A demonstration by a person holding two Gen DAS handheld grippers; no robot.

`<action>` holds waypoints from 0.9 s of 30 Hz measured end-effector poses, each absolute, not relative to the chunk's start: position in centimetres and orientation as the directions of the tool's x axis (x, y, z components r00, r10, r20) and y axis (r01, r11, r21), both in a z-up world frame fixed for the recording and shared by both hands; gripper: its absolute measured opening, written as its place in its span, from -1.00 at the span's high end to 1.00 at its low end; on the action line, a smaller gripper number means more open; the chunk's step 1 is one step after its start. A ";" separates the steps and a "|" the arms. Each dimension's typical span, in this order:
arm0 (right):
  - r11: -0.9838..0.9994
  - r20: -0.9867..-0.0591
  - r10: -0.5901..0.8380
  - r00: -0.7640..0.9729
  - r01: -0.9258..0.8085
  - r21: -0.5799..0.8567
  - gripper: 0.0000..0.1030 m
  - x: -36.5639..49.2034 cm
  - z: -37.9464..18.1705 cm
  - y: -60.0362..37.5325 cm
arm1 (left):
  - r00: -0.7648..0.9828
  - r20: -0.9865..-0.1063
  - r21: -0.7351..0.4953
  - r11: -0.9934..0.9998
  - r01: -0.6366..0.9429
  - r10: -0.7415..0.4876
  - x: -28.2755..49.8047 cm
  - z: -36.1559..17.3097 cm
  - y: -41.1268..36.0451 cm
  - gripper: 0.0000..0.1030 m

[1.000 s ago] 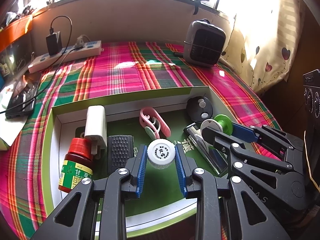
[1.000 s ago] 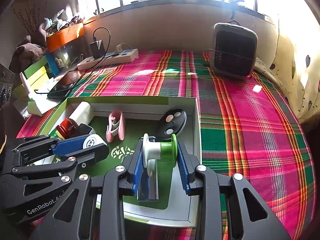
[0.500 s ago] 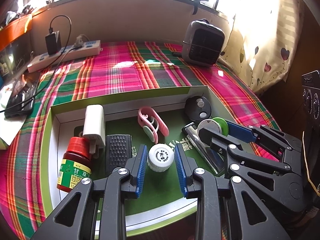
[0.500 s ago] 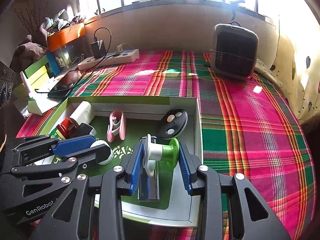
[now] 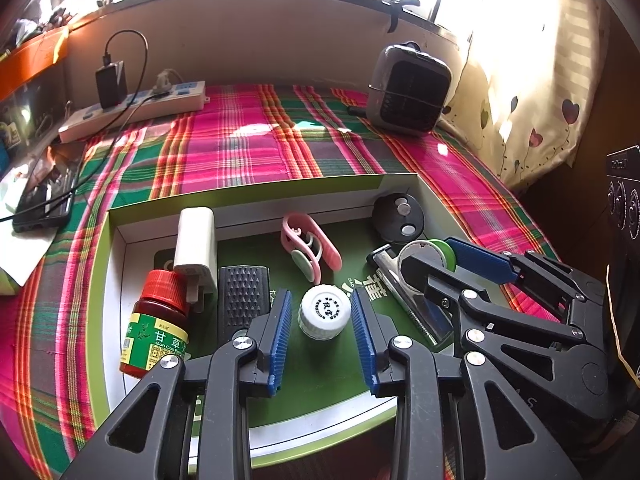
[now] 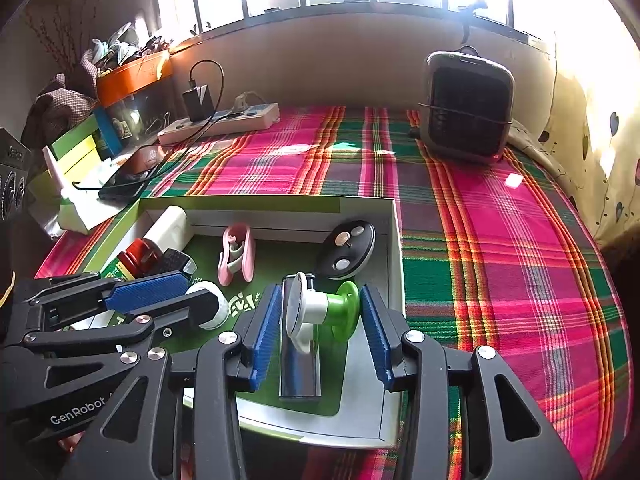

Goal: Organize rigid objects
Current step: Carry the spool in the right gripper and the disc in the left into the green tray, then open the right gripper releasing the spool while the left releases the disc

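The left tool [image 5: 320, 328] stands apart around a white bottle cap [image 5: 325, 311], its blue pads clear of the cap on both sides. The right tool [image 6: 318, 328] is also apart, straddling a green and white spool [image 6: 324, 312] that rests on a shiny metal bar [image 6: 298, 364]. All lie in a green box [image 5: 256, 190] on plaid cloth [image 6: 500, 240]. A red-capped bottle [image 5: 158, 322] reads "Gan Cao"; the left tool's side reads "GenRobot".

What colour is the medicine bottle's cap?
Red; the medicine bottle's cap shows best in the left wrist view.
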State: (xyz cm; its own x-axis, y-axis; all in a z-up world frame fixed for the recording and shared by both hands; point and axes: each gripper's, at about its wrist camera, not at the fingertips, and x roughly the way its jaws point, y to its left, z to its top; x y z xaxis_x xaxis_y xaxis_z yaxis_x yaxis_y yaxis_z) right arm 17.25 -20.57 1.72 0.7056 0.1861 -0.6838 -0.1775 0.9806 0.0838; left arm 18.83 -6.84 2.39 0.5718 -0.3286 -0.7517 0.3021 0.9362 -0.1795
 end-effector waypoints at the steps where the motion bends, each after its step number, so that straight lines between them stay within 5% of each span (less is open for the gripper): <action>1: 0.981 -0.682 0.186 0.707 -0.177 0.085 0.17 17.1 1.8 -20.6 | 0.573 -0.751 -0.180 0.936 0.302 -0.329 18.8 2.4 -6.8 0.41; 27: 0.984 -0.645 0.175 0.743 -0.154 0.091 0.11 14.5 3.3 -20.9 | 0.612 -0.719 -0.177 0.939 0.295 -0.328 15.6 4.3 -6.3 0.29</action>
